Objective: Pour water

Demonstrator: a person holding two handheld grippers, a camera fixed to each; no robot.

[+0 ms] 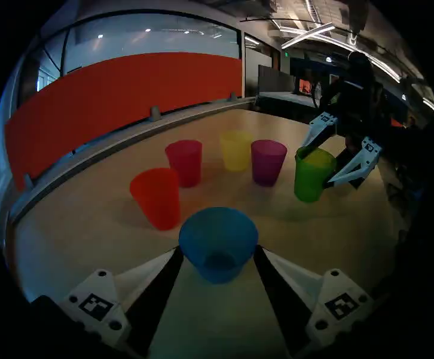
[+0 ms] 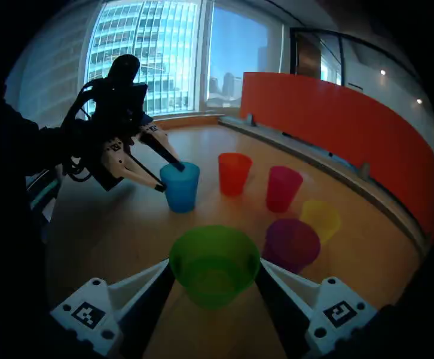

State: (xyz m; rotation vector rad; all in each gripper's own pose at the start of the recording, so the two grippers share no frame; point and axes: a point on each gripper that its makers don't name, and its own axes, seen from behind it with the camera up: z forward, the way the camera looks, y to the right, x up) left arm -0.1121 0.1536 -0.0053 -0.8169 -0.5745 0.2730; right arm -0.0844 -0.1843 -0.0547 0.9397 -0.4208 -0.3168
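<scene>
- Left gripper view: a translucent blue plastic cup [image 1: 218, 239] stands on the pale wooden bench [image 1: 85, 239], clasped on both sides by the left claw [image 1: 218, 254].
- Right gripper view: a translucent green plastic cup [image 2: 214, 260] sits clasped in the right claw [image 2: 215, 272], with a translucent purple plastic cup [image 2: 293, 242] just beside it.

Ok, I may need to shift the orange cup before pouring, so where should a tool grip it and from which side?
Grip the orange cup on its wall just below the rim, fingers on opposite sides: it stands upright and narrows toward the base. Probably come level from its near side in the left gripper view, since the pink cup stands close behind on the right.
</scene>
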